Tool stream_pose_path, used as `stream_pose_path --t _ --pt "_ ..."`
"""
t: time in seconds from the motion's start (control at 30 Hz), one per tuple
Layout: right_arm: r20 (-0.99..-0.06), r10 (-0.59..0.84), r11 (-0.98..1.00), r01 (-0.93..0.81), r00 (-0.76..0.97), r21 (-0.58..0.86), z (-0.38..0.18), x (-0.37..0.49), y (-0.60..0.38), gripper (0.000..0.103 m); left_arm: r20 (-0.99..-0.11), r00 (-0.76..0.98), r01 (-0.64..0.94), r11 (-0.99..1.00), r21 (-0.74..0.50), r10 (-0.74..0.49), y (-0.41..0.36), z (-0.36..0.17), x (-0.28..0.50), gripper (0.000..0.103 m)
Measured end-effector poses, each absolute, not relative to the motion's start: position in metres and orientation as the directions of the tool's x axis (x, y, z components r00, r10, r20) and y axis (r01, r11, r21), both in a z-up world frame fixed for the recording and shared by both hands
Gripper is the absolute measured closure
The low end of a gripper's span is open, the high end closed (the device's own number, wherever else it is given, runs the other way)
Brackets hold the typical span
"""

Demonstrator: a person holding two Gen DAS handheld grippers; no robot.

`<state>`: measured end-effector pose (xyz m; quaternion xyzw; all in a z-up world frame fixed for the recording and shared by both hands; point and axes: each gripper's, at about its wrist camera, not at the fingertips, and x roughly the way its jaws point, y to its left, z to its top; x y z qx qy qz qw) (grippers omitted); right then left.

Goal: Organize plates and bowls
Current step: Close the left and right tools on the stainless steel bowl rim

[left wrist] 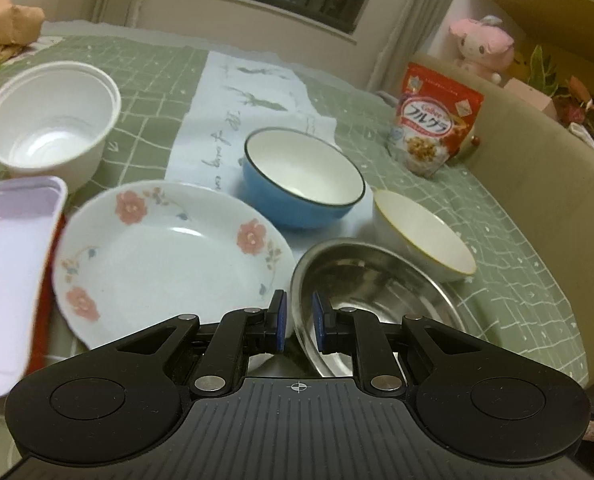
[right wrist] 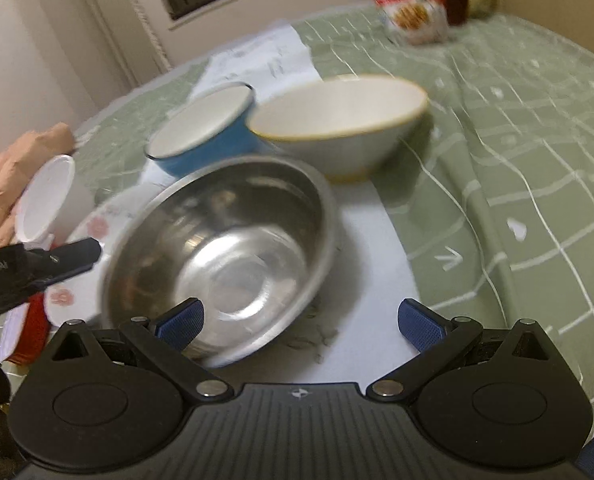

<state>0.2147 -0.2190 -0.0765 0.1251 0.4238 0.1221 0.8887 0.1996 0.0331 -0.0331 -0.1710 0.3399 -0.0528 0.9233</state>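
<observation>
My left gripper [left wrist: 299,320] is shut on the near rim of the steel bowl [left wrist: 381,280], which tilts and overlaps the flowered plate [left wrist: 165,256]. The same bowl [right wrist: 225,248] fills the middle of the right wrist view, with the left gripper's finger [right wrist: 69,256] at its left rim. My right gripper [right wrist: 301,320] is open and empty, just in front of the steel bowl. A blue bowl [left wrist: 301,180] and a cream bowl with a yellow rim [left wrist: 421,236] stand behind the steel bowl. A white plastic bowl [left wrist: 53,120] stands at the far left.
A lilac rectangular tray [left wrist: 13,248] lies at the left over something red. A red cereal bag [left wrist: 433,120] stands at the back right. A white paper sheet [left wrist: 249,96] lies on the green checked tablecloth [left wrist: 517,248]. A brown paper bag [left wrist: 5,28] sits far left.
</observation>
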Motion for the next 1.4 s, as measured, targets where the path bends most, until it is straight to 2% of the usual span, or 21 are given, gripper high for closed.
stream_pose_path --t 0.17,0.63,0.93,1.2,1.4 --pt "-0.713 0.326 0.941 -0.144 0.621 0.305 -0.088 0.212 -0.219 0.000 -0.661 0.716 -0.027 0.938 -0.346 -0.223 0.028 -0.051 0.213 0.085" --pt "-0.728 0.287 0.956 -0.147 0.622 0.252 -0.097 0.214 -0.211 0.000 -0.667 0.716 -0.056 0.935 -0.351 -0.207 0.028 -0.057 0.218 0.079" --pt "-0.750 0.245 0.964 -0.235 0.614 0.123 -0.099 0.209 -0.197 0.000 -0.656 0.725 -0.043 0.937 -0.348 -0.210 0.023 -0.052 0.213 0.078" --pt "-0.708 0.311 0.950 -0.213 0.634 0.226 -0.097 0.207 -0.213 0.000 -0.669 0.721 -0.045 0.952 -0.303 -0.179 0.019 -0.053 0.213 0.078" --pt "-0.743 0.300 0.950 -0.257 0.599 0.176 -0.096 0.213 -0.206 0.000 -0.667 0.723 -0.039 0.954 -0.299 -0.179 0.017 -0.052 0.212 0.078"
